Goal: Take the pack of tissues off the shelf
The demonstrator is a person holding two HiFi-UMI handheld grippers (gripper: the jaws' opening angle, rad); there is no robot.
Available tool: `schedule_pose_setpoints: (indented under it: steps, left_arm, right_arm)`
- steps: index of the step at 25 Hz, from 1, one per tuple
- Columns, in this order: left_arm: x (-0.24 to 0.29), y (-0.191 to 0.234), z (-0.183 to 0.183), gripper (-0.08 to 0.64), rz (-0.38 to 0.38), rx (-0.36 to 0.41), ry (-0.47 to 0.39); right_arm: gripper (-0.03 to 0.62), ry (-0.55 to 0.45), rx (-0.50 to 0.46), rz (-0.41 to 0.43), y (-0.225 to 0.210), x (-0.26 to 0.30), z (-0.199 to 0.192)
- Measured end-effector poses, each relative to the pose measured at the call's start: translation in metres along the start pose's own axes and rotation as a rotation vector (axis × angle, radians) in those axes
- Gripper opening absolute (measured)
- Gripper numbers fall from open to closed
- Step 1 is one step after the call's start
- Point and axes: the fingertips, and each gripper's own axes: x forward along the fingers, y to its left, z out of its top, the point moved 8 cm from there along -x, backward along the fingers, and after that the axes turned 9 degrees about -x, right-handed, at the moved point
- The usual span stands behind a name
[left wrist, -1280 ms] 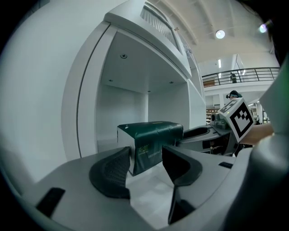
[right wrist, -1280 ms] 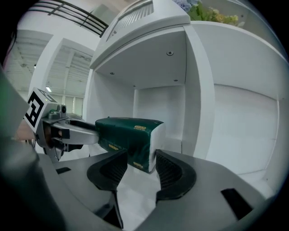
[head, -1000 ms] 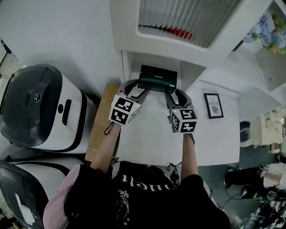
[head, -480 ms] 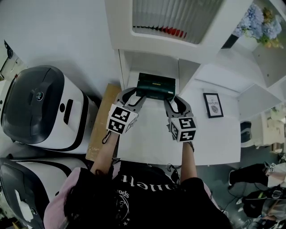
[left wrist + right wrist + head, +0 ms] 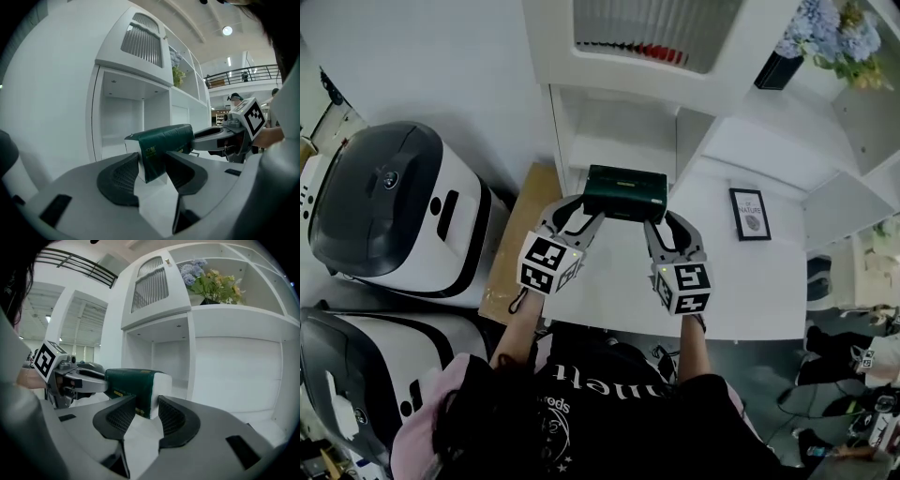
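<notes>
Green pack of tissues (image 5: 624, 193): came out of shelf (image 5: 609, 131) compartment within last second, hung over white surface (image 5: 750, 281). Left tongs (image 5: 580, 212), right tongs (image 5: 667, 217): had just been closing, each clamped on one pack end. Removal judged nearly done.

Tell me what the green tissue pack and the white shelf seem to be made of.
Tissue pack: likely thin plastic film, dark green, slight sheen, wrinkled at the edges; white ends. Shelf: flat white panels, smooth matte finish, probably painted or laminated board; core not visible.
</notes>
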Motion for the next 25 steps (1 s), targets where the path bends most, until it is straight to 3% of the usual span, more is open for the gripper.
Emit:
schedule_pose_setpoints:
  steps: [17,25]
  left_arm:
    - [-0.062,-0.106,-0.042,0.178,0.113,-0.047,0.032]
    - [-0.090,-0.133,-0.062,0.178,0.160,-0.053,0.073]
  right_arm:
    - [0.175,0.003,0.039,0.130,0.017,-0.099,-0.044]
    - [0.175,0.008,0.074,0.184,0.036,-0.125,-0.065]
